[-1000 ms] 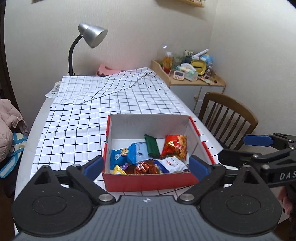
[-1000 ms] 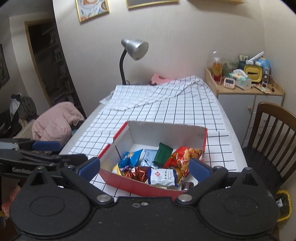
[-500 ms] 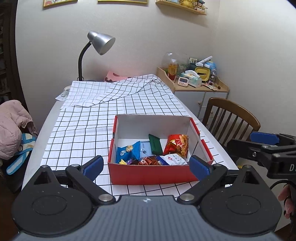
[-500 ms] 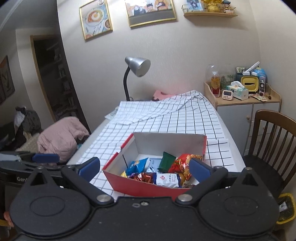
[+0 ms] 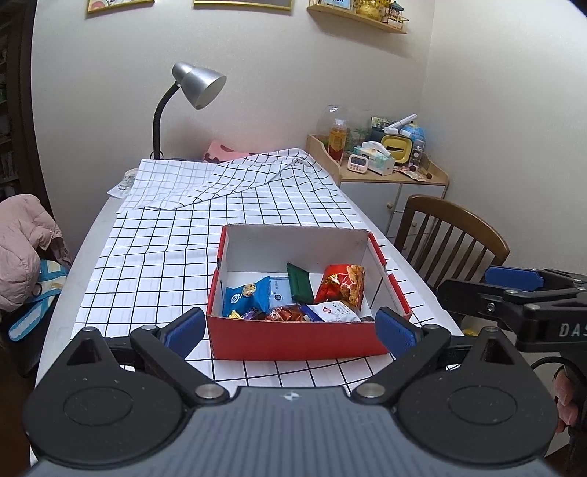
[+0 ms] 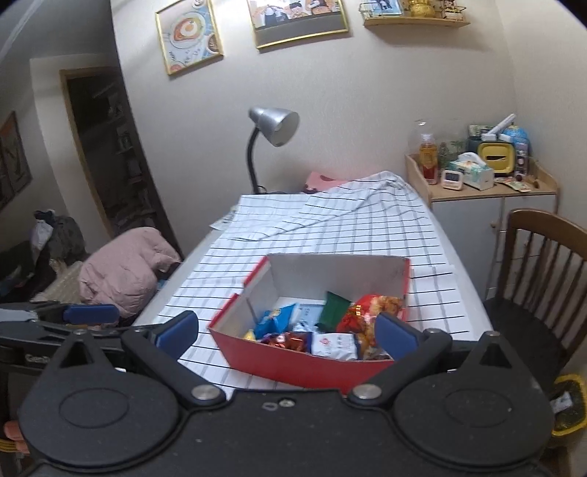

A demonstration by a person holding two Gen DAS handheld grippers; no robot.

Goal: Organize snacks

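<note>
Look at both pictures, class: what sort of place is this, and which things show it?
Most likely a room in a home, a dining or living area. A table under a checked cloth, a wooden chair beside it, and framed pictures on the wall suggest so.

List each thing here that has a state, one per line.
Left gripper: open, empty.
Right gripper: open, empty.
Red box: open-topped, holding snack packets.
Desk lamp: looks off.
Checked tablecloth: far end folded back.
Wooden chair: unoccupied.
</note>
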